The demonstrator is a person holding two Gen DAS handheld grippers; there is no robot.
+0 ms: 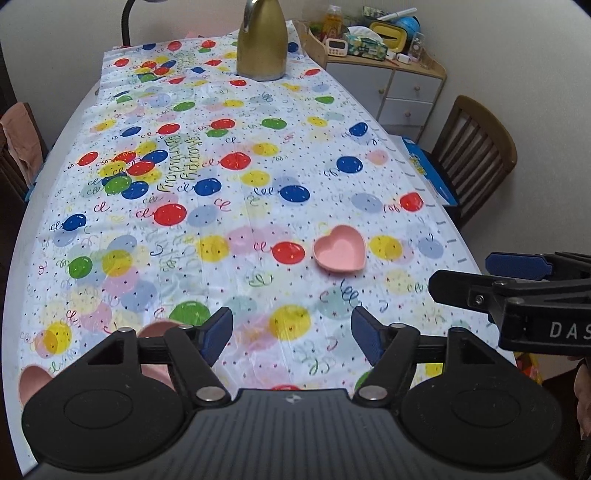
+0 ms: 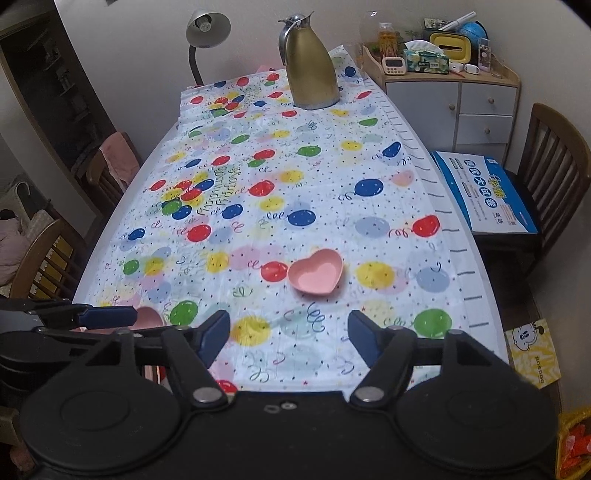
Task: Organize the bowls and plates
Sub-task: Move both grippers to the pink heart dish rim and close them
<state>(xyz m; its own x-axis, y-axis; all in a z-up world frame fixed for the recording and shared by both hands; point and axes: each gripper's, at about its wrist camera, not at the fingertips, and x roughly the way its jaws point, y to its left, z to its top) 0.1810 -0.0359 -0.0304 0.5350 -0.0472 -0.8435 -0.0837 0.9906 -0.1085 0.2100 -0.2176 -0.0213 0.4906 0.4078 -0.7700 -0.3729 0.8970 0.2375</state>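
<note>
A pink heart-shaped bowl (image 1: 340, 250) sits on the balloon tablecloth (image 1: 236, 192), ahead and right of my left gripper (image 1: 291, 334), which is open and empty above the near table edge. More pink dishes (image 1: 35, 376) lie at the near left, partly hidden behind the left gripper's finger. In the right wrist view the heart bowl (image 2: 316, 272) lies just ahead of my right gripper (image 2: 289, 338), which is open and empty. A second pink dish (image 2: 149, 317) shows beside the left gripper (image 2: 88, 317). The right gripper also shows in the left wrist view (image 1: 480, 275).
A gold thermos jug (image 2: 312, 79) stands at the far end of the table. A desk lamp (image 2: 207, 29) stands at the far left. A white drawer cabinet (image 2: 454, 107) with clutter is at the far right. Wooden chairs (image 2: 554, 177) flank the table; one holds a blue box (image 2: 484, 192).
</note>
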